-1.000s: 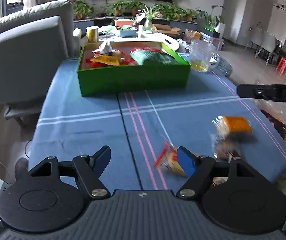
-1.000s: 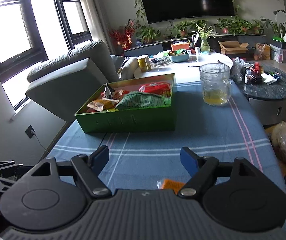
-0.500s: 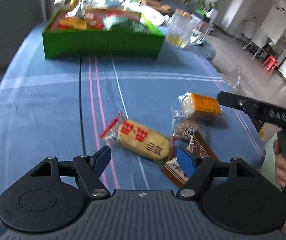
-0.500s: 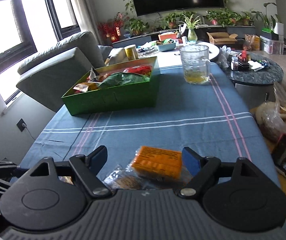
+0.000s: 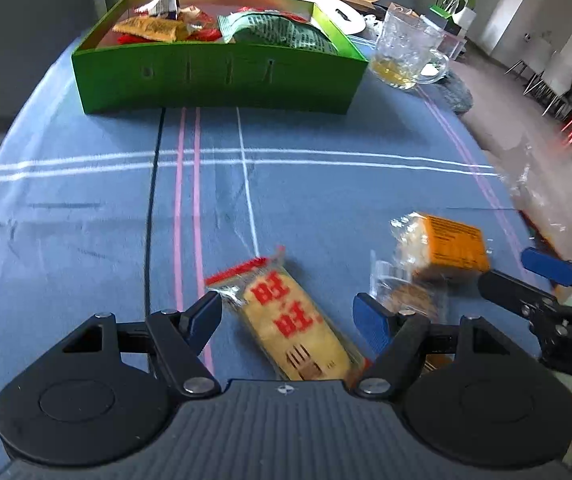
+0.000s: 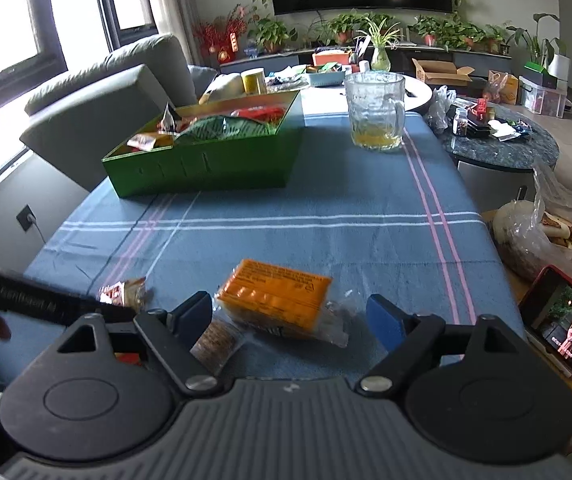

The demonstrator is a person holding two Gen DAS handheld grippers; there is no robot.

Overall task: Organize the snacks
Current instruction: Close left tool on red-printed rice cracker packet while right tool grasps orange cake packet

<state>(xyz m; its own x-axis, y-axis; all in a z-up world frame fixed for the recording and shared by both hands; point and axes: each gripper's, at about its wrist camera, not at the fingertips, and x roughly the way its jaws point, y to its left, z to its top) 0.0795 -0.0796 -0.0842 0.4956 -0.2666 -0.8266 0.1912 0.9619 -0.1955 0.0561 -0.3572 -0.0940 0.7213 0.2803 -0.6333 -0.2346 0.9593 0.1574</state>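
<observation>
- On the near part of the blue striped tablecloth (image 5: 326, 184) lie loose snacks: a yellow rice cracker packet (image 5: 290, 320) with red characters, an orange-labelled cake pack (image 5: 446, 246), and a small clear-wrapped biscuit (image 5: 406, 300) between them.
- Left gripper (image 5: 288, 314) hangs over the rice cracker packet, jaws spread wide on either side, pads not pressing it.
- Right gripper (image 6: 290, 316) straddles the orange-labelled cake pack (image 6: 275, 294), jaws released, nothing grasped.
- Farther back sits the green box (image 6: 205, 164) (already holding several snack bags), well apart from the loose packs.
- Beside the box's right end stands a glass mug (image 6: 374, 114) with a little yellow liquid.
</observation>
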